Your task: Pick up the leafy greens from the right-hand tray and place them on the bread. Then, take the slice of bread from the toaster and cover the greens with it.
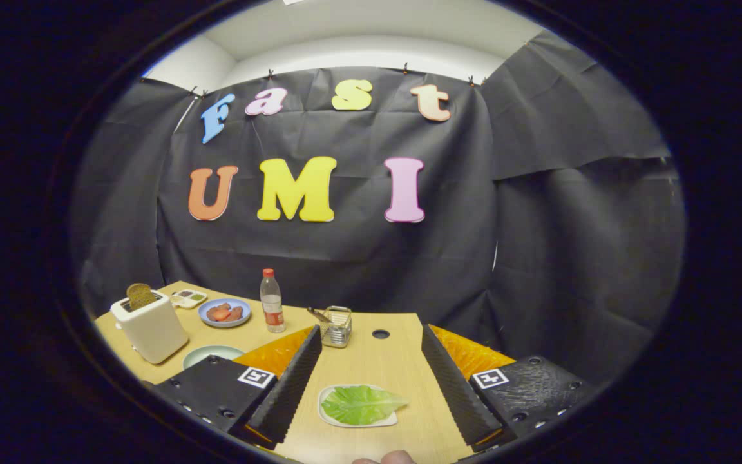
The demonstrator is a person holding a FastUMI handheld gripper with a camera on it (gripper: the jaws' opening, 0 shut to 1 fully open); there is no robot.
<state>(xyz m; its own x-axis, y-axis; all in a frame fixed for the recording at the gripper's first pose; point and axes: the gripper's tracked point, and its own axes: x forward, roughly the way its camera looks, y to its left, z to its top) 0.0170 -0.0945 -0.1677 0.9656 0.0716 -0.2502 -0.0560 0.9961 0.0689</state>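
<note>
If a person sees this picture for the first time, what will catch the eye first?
First, the green leaf on its white tray, lying between the open fingers of the hand-held gripper. Next, beyond the left finger, the white toaster with a bread slice sticking up from it.

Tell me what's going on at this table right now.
A person holds a gripper over a wooden table, its jaws wide open and holding nothing. A lettuce leaf lies on a small white tray between the jaws. Off to the left, a slice of bread sticks up from a white toaster. Nothing has been picked up yet.
</note>
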